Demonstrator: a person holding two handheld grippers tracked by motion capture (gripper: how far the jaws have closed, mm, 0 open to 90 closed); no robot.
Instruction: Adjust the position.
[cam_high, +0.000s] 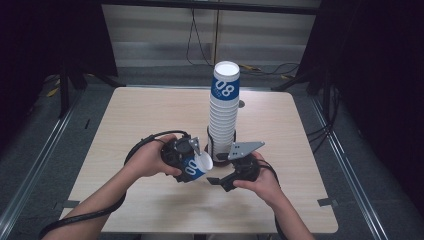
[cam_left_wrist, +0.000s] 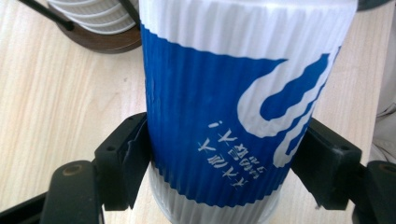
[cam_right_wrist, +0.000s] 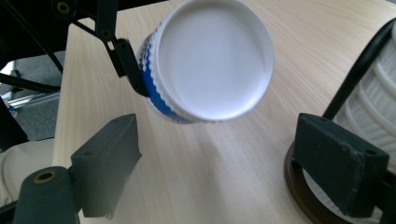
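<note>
At about seven o'clock from the table's middle in the high view, the left gripper holds a blue-and-white ribbed paper cup lying on its side just above the light wooden table, its open white mouth turned toward three o'clock. Along that gripper's own view, the paper cup sits squarely between the two black jaws: one pad presses its blue wall at nine o'clock, the other at three o'clock, both low on the cup near the white band at its base, so the jaws are clenched on it.

Directly past the cup, at twelve o'clock from it in the high view, stands a tall stack of white ribbed paper cups topped by a blue-banded one, set on a dark round base.

Further to the right, at five o'clock from the stack, the right gripper rests low over the table with its jaws spread and nothing between them. From the right gripper view, the held cup hangs at twelve o'clock, well beyond the jaw tips and apart from both pads, its round mouth facing the camera; the stack's base shows at four o'clock behind the right-hand jaw.
</note>
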